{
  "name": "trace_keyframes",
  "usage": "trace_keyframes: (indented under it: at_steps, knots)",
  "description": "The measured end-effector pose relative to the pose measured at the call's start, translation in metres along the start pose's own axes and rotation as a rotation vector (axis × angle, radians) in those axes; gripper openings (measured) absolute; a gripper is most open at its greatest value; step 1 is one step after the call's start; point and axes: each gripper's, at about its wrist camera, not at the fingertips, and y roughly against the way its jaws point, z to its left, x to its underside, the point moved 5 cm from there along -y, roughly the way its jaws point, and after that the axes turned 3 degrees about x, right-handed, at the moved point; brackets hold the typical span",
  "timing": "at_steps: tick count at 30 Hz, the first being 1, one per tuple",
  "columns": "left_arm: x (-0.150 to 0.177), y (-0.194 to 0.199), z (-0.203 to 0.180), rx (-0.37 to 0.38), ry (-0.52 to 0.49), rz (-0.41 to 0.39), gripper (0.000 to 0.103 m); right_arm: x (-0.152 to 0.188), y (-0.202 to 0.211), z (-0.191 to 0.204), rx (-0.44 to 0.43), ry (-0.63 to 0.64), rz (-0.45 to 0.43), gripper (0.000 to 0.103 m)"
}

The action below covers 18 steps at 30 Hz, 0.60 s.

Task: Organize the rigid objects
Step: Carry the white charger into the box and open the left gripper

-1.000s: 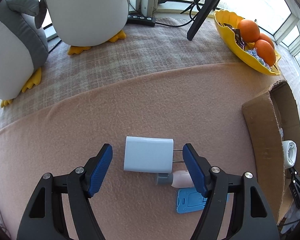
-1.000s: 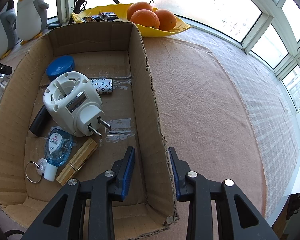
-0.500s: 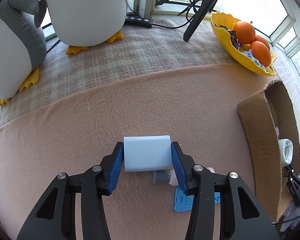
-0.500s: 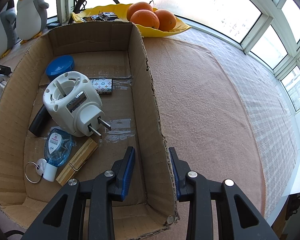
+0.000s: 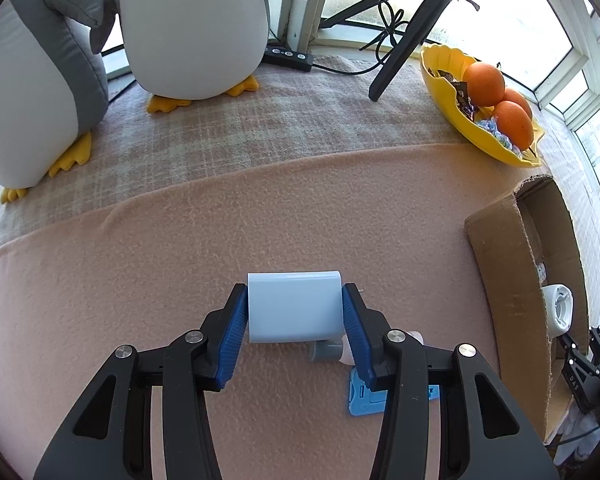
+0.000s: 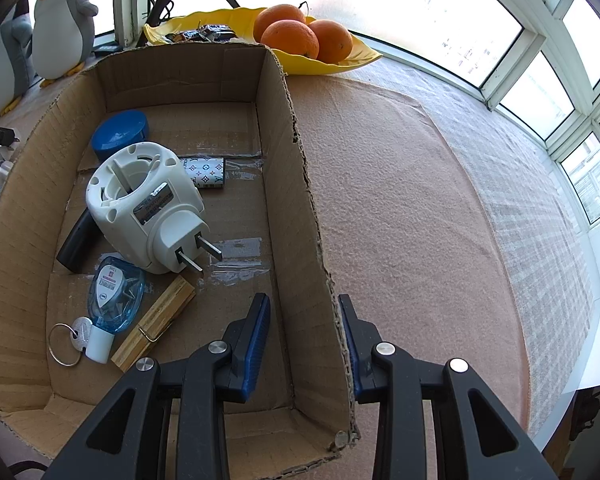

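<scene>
A pink fleece blanket (image 5: 148, 288) covers most of the surface, with a plaid cloth (image 5: 284, 120) behind it toward the windows. On that cloth stand 2 plush penguins (image 5: 188, 28), and to their right a black tripod leg (image 5: 404, 52) and a power strip (image 5: 288, 55). The cardboard box (image 6: 288, 184) sits open on the blanket, with a yellow fruit dish (image 6: 340, 62) holding 3 oranges (image 6: 290, 38) just behind its far wall.

The right gripper (image 6: 304, 340) straddles the box's right-hand wall, 1 blue pad inside and 1 outside; whether the pads actually press the cardboard cannot be told. Inside the box lie a white plug-in device (image 6: 144, 204) with 2 prongs, a blue round lid (image 6: 120, 134), a patterned small tube (image 6: 204, 172), a black cylinder (image 6: 76, 244) partly under the plug-in device, a blue correction-tape dispenser (image 6: 114, 296), a wooden clothespin (image 6: 154, 322) and a key ring (image 6: 62, 344).

The left gripper (image 5: 294, 312) pinches the white charger block (image 5: 294, 306) by its 2 ends, its prong tip (image 5: 362, 291) showing past the right pad, above the blanket and well left of the box. Just beneath and to the right lie a grey-capped small bottle (image 5: 326, 351) and a blue flat card (image 5: 364, 398), both partly hidden by the right finger.
</scene>
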Motion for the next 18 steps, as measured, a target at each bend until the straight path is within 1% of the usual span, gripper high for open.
trace_keyframes:
  at_steps: [4, 8, 13, 18]
  knots:
    - [-0.001, 0.012, -0.007, 0.021, -0.008, -0.021, 0.046, 0.0, 0.0, 0.0, 0.002, -0.001, 0.0, 0.03]
    - [-0.005, 0.024, -0.027, 0.045, -0.045, -0.043, 0.046, 0.0, 0.0, 0.0, 0.003, 0.0, 0.0, 0.03]
    - [-0.005, 0.036, -0.068, 0.09, -0.117, -0.064, 0.046, 0.0, 0.0, 0.0, 0.002, 0.0, -0.001, 0.03]
    - [0.0, 0.042, -0.122, 0.142, -0.217, -0.067, 0.046, 0.0, 0.0, 0.0, -0.003, -0.004, -0.001, 0.03]
